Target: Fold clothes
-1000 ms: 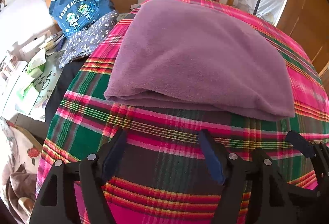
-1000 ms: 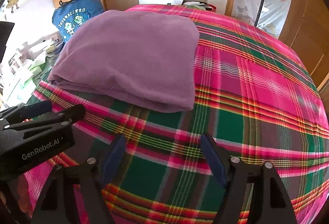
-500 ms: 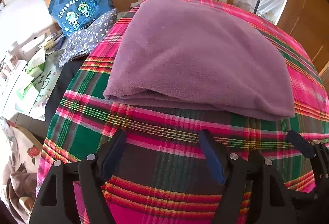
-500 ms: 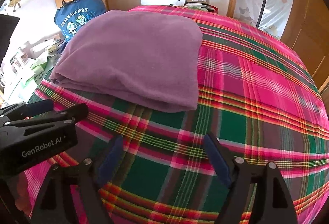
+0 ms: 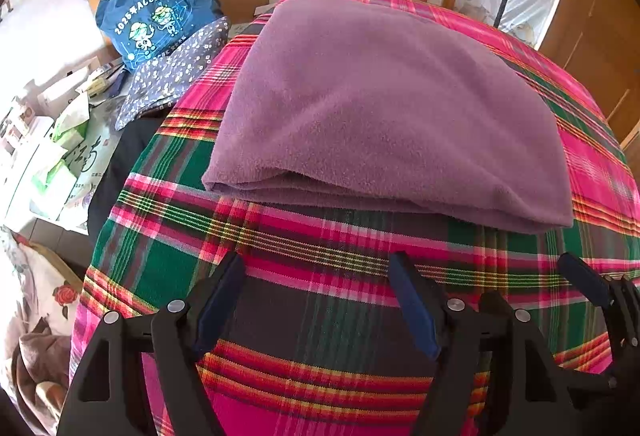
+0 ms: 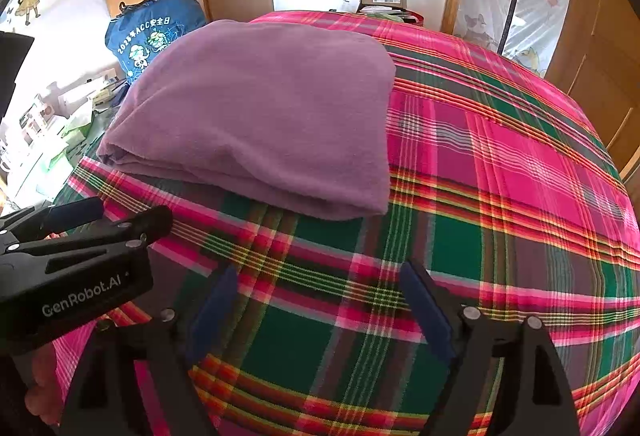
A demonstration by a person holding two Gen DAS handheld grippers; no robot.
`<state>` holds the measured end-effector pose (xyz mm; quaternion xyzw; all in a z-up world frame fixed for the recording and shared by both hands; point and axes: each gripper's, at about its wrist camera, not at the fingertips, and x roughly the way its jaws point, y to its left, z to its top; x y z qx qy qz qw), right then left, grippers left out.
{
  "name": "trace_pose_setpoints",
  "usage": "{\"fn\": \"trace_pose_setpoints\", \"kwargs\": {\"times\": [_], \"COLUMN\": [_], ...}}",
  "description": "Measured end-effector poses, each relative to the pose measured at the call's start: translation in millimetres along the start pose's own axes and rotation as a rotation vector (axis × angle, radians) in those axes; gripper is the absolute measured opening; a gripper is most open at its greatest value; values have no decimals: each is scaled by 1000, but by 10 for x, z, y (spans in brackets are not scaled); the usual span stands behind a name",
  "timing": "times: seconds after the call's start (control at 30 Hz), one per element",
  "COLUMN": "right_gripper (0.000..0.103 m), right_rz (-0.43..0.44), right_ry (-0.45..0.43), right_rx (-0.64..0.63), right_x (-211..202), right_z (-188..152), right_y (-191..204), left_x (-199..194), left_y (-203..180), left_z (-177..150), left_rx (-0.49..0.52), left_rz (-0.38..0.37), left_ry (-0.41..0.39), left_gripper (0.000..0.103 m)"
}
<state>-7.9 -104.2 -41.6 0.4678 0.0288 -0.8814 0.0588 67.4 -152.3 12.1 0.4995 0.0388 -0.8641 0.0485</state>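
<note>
Currently: purple fleece (image 5: 384, 115), folded, near bed's (image 5: 312, 268) left edge. Left gripper (image 5: 316, 300) wide, empty; right gripper (image 6: 320, 300) just opened fully, empty. Next fold: pinch both near corners evenly.

Plain purple cloth (image 5: 380, 115), pink-green plaid bedspread (image 5: 320, 316), blue printed bag (image 5: 156, 19)

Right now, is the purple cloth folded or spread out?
Folded: the purple cloth lies as a compact rectangle, with stacked layers visible along its near edge.
</note>
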Motion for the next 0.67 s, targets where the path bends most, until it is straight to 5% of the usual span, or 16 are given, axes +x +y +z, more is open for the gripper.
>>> {"fn": "trace_pose_setpoints", "kwargs": {"times": [0.67], "right_gripper": [86], "right_rz": [-1], "right_ry": [-10], "right_rx": [2], "right_x": [10], "right_z": [-14], "right_y": [18], "left_x": [-14], "left_y": [-18], "left_z": [-14], "left_rx": [-7], "left_rz": [5], "left_ry": [-5], "left_gripper": [76]}}
